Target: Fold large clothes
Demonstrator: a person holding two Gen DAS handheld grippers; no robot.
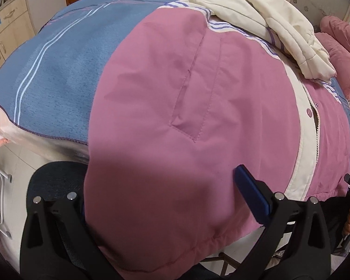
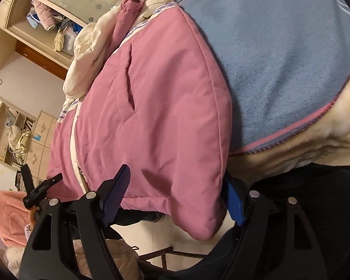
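A large pink padded jacket (image 1: 198, 98) with a cream placket and cream hood lies front-up on the blue bedspread (image 1: 58, 65); its hem hangs over the bed's near edge. My left gripper (image 1: 161, 200) is open, its jaws wide either side of the hem's left corner; the left finger is hidden under the cloth. In the right wrist view the jacket (image 2: 156, 107) fills the middle. My right gripper (image 2: 177, 198) is open, its blue fingers (image 2: 233, 205) straddling the hem's right corner. The other gripper shows at the left in the right wrist view (image 2: 35, 193).
A cream garment (image 1: 280, 23) lies over the jacket's top. A pink quilt (image 1: 340, 46) is bunched at the far right of the bed. Wooden cupboards (image 1: 4, 30) stand left of the bed. A wardrobe shelf with clothes (image 2: 49, 21) is beyond.
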